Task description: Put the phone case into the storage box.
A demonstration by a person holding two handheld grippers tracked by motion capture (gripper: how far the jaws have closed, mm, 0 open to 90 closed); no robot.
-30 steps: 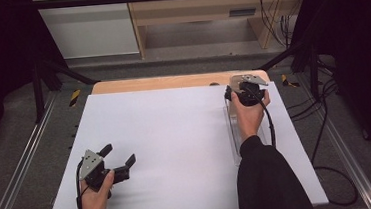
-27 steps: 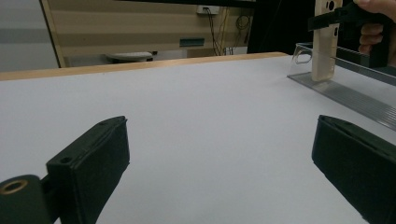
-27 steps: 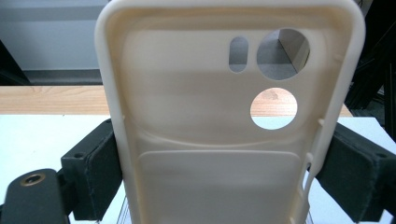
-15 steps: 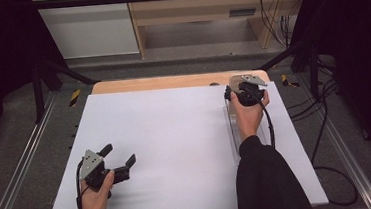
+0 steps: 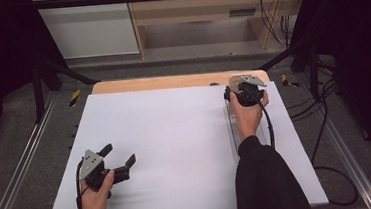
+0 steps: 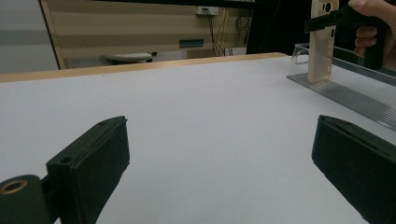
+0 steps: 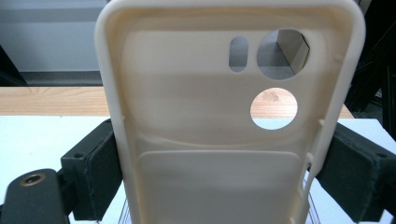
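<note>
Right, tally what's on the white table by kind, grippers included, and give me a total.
Cream phone case: 1, standing upright in the rack, clamped by the right gripper
Clear plastic slotted rack: 1, along the right side of the white table
Hand-held grippers: 2, the left gripper with jaws apart, holding nothing
Total: 4

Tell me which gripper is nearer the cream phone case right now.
Right. The right gripper has its jaws shut on the phone case, standing upright in the clear rack at the table's far right. The left gripper sits open, far off at the near left.
</note>
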